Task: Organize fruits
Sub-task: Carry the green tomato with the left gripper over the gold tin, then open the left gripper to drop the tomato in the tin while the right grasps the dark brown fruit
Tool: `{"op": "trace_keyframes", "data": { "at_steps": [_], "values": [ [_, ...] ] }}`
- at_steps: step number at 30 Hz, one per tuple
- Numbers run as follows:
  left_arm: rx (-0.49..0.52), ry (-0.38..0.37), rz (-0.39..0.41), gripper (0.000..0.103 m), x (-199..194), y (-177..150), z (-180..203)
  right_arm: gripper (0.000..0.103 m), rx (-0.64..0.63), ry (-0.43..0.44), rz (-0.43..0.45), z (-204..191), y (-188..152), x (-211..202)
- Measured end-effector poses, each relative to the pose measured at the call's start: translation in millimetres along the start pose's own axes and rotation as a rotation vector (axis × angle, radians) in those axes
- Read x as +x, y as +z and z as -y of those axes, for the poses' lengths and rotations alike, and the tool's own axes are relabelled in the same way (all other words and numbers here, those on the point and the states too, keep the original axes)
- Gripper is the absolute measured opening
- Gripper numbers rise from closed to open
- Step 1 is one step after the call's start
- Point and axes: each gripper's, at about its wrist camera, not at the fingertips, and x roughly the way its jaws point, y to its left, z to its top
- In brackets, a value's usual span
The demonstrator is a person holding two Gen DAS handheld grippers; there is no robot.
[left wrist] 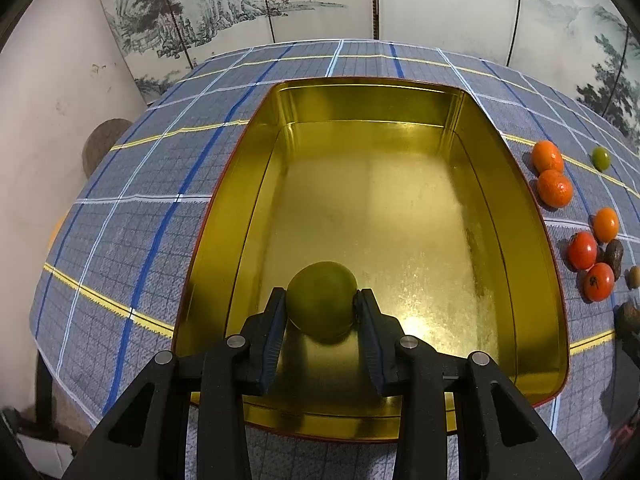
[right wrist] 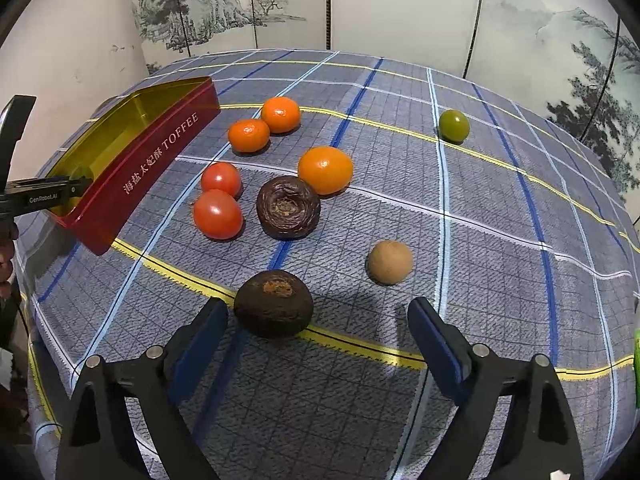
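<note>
Fruit in hand: left gripper (left wrist: pixel 322 300) is clamped on a green fruit (left wrist: pixel 322 300), held low inside the gold-lined tin (left wrist: pixel 520 216), near its front end; whether the fruit touches the floor cannot be told. Tin is otherwise empty.

Right gripper (right wrist: pixel 318 320) stands apart, jaws wide, nothing pressed. A dark brown fruit (right wrist: pixel 274 304) lies between them, close to the left finger and well clear of the right one.

Remaining on the checked tablecloth (right wrist: pixel 500 240): three oranges (right wrist: pixel 325 170), two tomatoes (right wrist: pixel 218 214), a second dark fruit (right wrist: pixel 288 207), a tan round fruit (right wrist: pixel 390 262), and a small green fruit (right wrist: pixel 454 125) far off.

Risks, judged:
- Green fruit is round and the tin floor looks slick; if released above the floor it may roll or bounce toward the far wall.
- Right jaws sit off-centre on the dark fruit; closing as they stand, one finger would arrive first and could push it sideways, toward the tan fruit or out of the grip.
- Tin's red outer wall (right wrist: pixel 160 160) is close to the tomatoes; a nudge could shift it.
</note>
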Motion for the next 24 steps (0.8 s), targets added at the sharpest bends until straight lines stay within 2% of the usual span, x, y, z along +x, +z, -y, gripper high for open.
{"op": "trace_keyframes", "data": {
  "at_steps": [24],
  "values": [
    [0.007,0.018,-0.014,0.038,-1.9,-0.8,0.3,0.055,-0.013,0.073,-0.017,-6.6,0.8,10.0]
  ]
}}
